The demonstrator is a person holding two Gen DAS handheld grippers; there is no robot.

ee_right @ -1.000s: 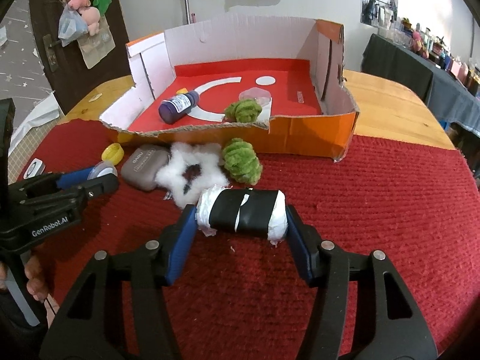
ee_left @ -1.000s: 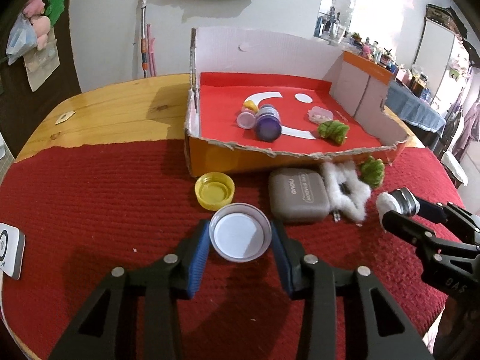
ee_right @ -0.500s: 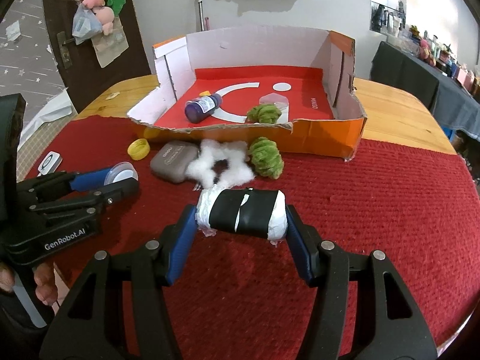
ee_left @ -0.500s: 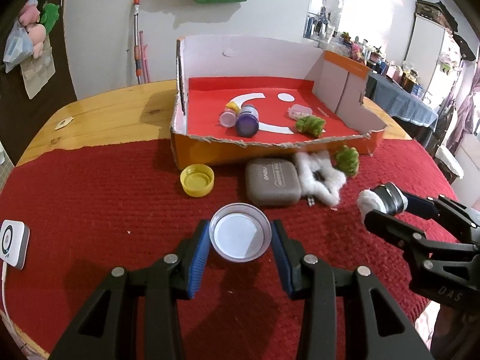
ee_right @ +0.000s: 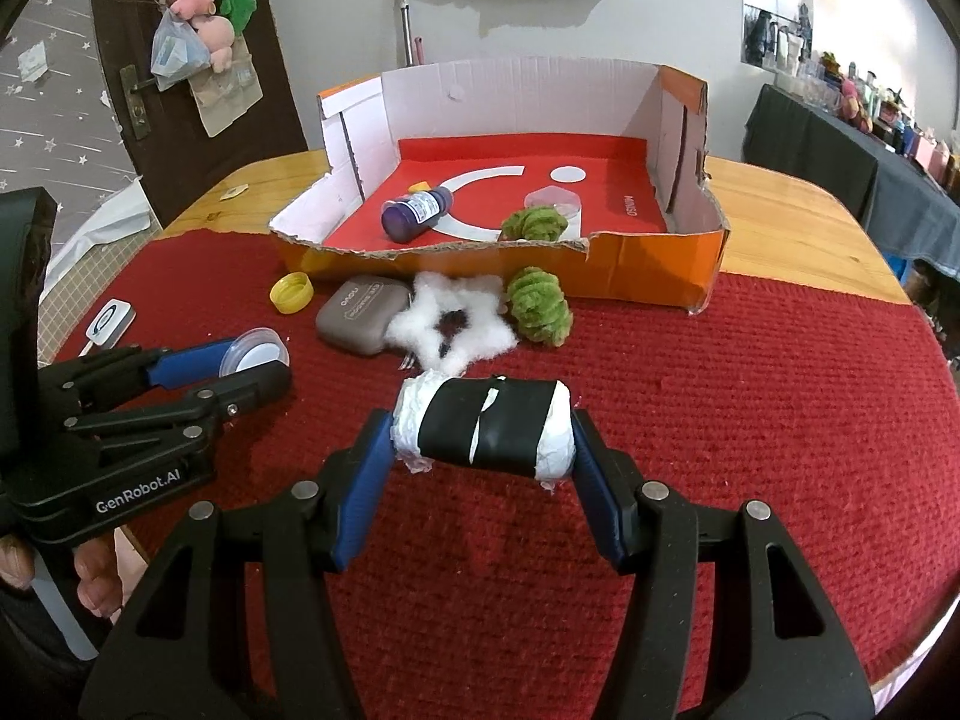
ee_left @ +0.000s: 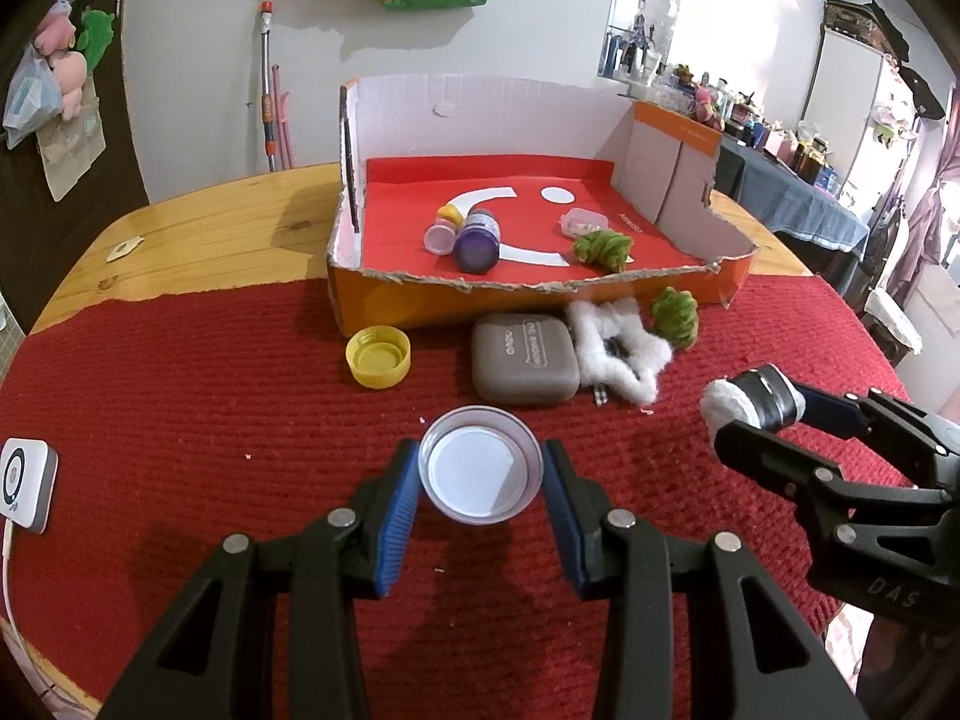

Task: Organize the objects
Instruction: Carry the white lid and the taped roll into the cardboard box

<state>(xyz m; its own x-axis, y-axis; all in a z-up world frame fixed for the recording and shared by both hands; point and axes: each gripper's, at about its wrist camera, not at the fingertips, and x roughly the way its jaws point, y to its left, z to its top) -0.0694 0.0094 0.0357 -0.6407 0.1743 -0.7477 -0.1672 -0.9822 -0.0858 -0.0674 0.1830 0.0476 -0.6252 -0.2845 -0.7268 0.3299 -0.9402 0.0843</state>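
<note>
Pinching a clear round lid (ee_left: 481,474) by its rim, the left gripper (ee_left: 481,483) holds it between blue pads above the red cloth (ee_left: 180,408) on the bench (ee_left: 198,228). From the right wrist view that lid shows only partly, edge-on behind the black finger. The right gripper (ee_right: 483,438) is clamped on a short roll (ee_right: 485,427) wrapped in black tape with white stuffing at both ends; in the left wrist view only one white end and a strip of black show past the finger.

Ahead lies a torn cardboard box (ee_left: 372,306) with a red floor. Inside it are a purple bottle (ee_right: 415,215) on its side, a green fuzzy bundle (ee_right: 534,222) and a small clear container (ee_right: 552,201) half hidden behind that bundle; a pink-lidded piece and a yellow one sit beside the bottle, too small to identify. In front of the box, on the cloth, rest a yellow cap (ee_left: 378,357), a grey case (ee_left: 525,363), a white fluffy star (ee_right: 450,327) touching the case, and a second green bundle (ee_right: 537,307) just beside the star. Something dark at the star's middle cannot be made out. A white device (ee_left: 24,483) is cut off at the left edge. Fingers (ee_right: 90,588) of the person's hand show low at the left, mostly hidden by the gripper body.
</note>
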